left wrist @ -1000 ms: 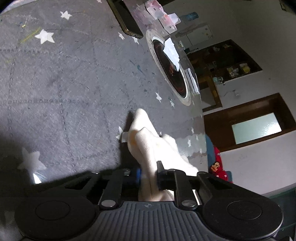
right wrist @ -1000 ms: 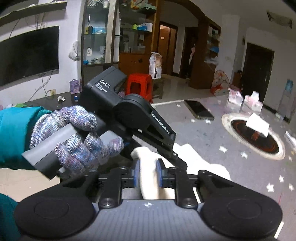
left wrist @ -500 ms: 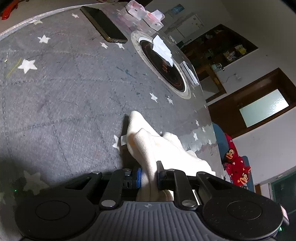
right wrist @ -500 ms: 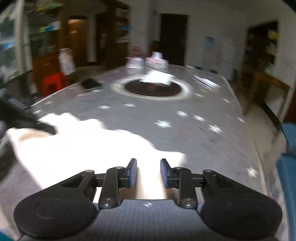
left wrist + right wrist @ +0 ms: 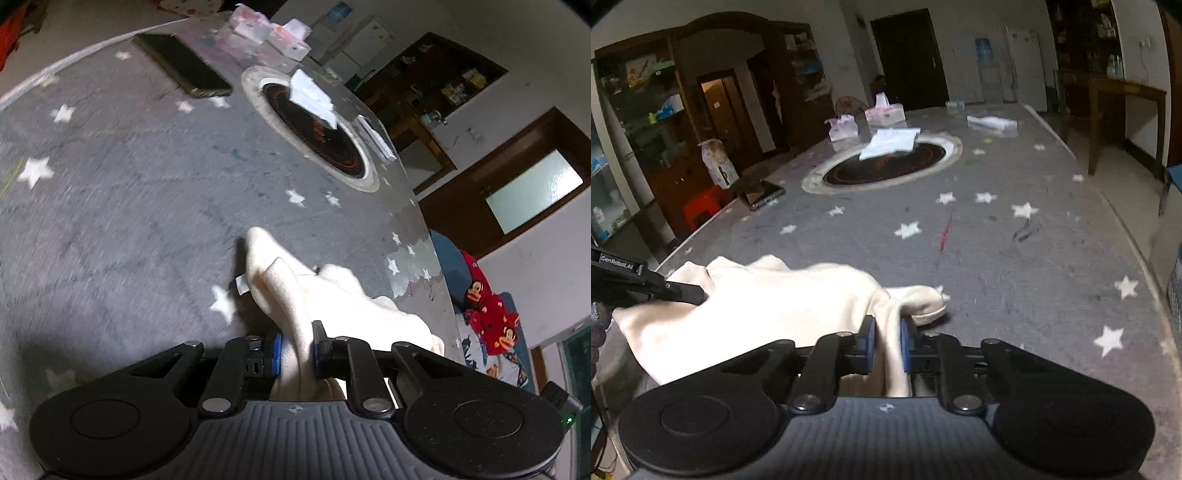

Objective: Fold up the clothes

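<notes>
A cream-white garment [image 5: 775, 306] lies bunched near the front edge of the grey star-patterned table [image 5: 997, 240]. My right gripper [image 5: 887, 347] is shut on a fold at the garment's right end. In the left wrist view my left gripper [image 5: 297, 349] is shut on another bunched part of the same cream garment [image 5: 325, 291], whose tip with a small label points out over the table [image 5: 110, 192]. The left gripper's black finger [image 5: 665, 290] shows at the left of the right wrist view, pressed into the cloth.
A round dark hotplate [image 5: 886, 166] with a white cloth [image 5: 892, 142] on it sits mid-table. Tissue packs [image 5: 884, 112] stand behind it and a dark phone [image 5: 183, 70] lies on the left. A blue chair with red printed fabric [image 5: 491, 314] is beside the table.
The right gripper swung from facing the person's gloved hand to looking across the table, opened briefly, and is now shut on the garment's right end. The left gripper kept its hold and tilted slightly.
</notes>
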A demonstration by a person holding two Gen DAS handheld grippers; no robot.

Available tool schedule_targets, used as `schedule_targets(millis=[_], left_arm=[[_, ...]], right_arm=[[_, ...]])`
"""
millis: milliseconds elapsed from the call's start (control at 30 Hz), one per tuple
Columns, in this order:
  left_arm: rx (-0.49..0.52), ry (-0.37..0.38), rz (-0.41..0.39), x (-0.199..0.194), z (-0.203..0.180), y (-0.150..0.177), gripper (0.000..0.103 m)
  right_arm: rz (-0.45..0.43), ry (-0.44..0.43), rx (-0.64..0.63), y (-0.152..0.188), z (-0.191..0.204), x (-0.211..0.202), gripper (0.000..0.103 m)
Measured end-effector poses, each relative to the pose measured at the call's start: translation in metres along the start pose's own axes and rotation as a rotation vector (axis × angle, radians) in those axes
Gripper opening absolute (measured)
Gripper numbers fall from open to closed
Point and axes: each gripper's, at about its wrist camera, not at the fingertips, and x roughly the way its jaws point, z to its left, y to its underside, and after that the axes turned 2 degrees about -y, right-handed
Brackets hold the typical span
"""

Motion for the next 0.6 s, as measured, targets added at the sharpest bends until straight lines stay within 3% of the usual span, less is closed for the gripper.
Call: schedule_targets(millis=[300,600], left_arm=[[0.187,0.048,-0.038,0.01,-0.064,-0.029,0.015],[0.325,0.091,-0.02,0.071,-0.136,-0.049,0.015]], right_arm=[[-0.111,0.069,-0.058,-0.03,-0.009,-0.033,0.01],[-0.157,0.237,-0.098,-0.063,-0.053,-0.05,0.01]])
